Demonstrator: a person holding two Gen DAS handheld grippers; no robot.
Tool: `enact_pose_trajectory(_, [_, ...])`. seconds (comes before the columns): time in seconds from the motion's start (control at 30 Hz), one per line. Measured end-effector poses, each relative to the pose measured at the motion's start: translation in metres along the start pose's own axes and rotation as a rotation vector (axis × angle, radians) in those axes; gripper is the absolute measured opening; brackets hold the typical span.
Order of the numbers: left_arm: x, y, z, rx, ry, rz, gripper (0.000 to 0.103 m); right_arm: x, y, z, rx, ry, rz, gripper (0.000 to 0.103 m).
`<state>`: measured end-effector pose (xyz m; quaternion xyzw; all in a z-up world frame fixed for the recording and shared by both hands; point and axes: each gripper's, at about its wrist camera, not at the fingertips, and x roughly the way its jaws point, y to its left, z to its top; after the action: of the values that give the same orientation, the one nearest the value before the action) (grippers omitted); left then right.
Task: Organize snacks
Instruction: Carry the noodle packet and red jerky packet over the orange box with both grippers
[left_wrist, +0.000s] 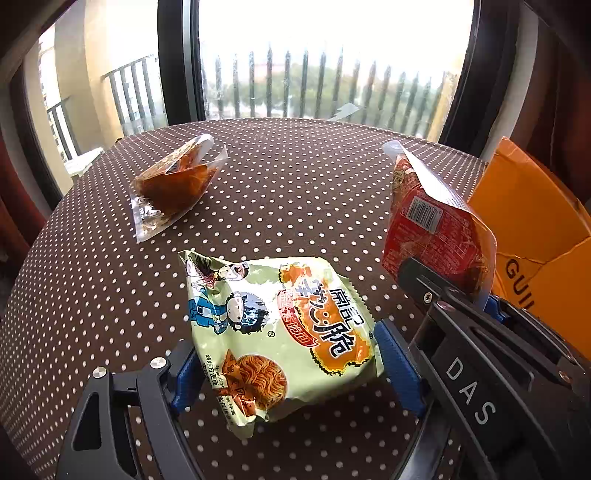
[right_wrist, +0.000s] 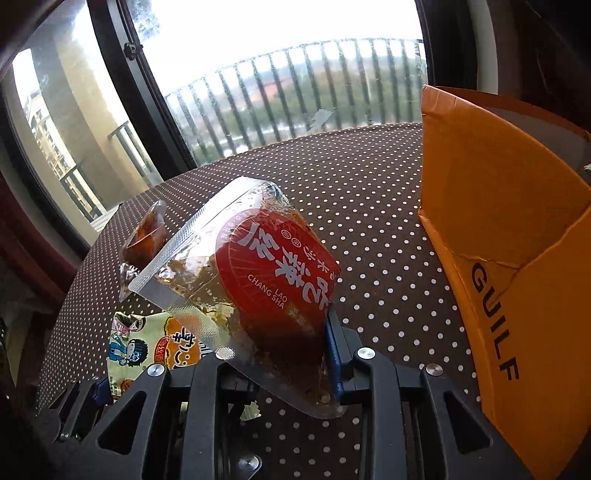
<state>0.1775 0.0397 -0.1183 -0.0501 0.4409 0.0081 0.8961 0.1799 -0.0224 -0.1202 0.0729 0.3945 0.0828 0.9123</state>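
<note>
A green noodle snack bag (left_wrist: 280, 332) lies on the dotted table between the blue pads of my left gripper (left_wrist: 284, 365). The jaws stand wide on either side of it and I cannot tell if the pads touch it. My right gripper (right_wrist: 295, 354) is shut on a red-labelled clear snack pouch (right_wrist: 258, 269) and holds it above the table; it shows in the left wrist view (left_wrist: 432, 229) too. A third pouch with brown contents (left_wrist: 173, 184) lies at the far left, also in the right wrist view (right_wrist: 146, 236). The green bag shows low left there (right_wrist: 147, 347).
An open orange cardboard box (right_wrist: 509, 236) marked GUILF stands at the table's right, also in the left wrist view (left_wrist: 535, 229). The brown polka-dot tablecloth (left_wrist: 295, 177) covers a round table. A window with a railing is behind the far edge.
</note>
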Motion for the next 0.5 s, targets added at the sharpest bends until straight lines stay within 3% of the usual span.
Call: enact_pose_trajectory(0.5, [-0.026, -0.004, -0.016, -0.01, -0.028, 0.006, 0.083, -0.025, -0.003, -0.012, -0.026, -0.012, 0.02, 0.031])
